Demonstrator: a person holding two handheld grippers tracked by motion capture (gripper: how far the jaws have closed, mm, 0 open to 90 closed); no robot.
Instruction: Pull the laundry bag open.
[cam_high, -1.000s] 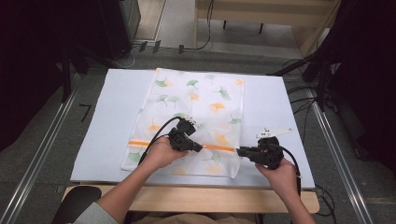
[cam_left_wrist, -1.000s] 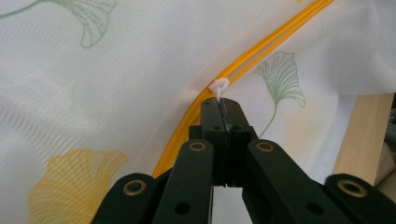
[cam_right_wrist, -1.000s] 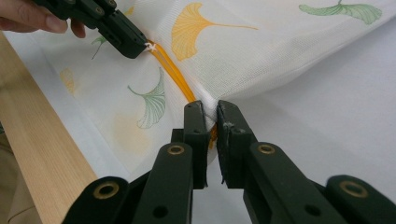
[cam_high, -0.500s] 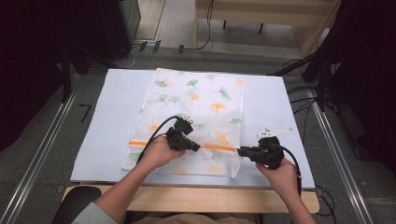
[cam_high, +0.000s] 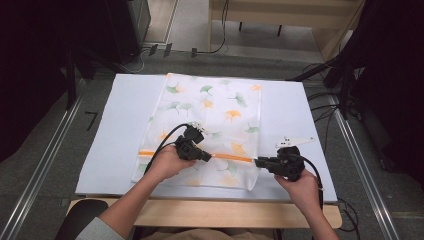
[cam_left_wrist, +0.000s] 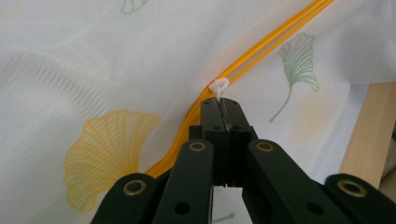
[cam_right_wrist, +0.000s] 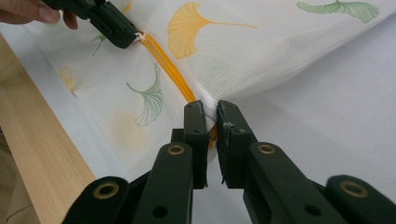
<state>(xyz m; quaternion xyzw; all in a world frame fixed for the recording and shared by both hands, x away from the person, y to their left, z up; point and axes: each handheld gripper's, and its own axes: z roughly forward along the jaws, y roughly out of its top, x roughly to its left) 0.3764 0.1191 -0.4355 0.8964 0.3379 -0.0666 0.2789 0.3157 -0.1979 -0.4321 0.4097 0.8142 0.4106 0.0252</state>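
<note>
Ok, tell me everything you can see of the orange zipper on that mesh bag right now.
The zipper is a thin orange line running across the near part of the white mesh bag, which lies flat on the white table. Its small white pull is pinched in the shut left gripper, partway along. Between pull and right end it shows as two separate orange strands, so it looks open there. The right gripper clamps the bag's edge at the zipper's right end, lifting the fabric slightly.
</note>
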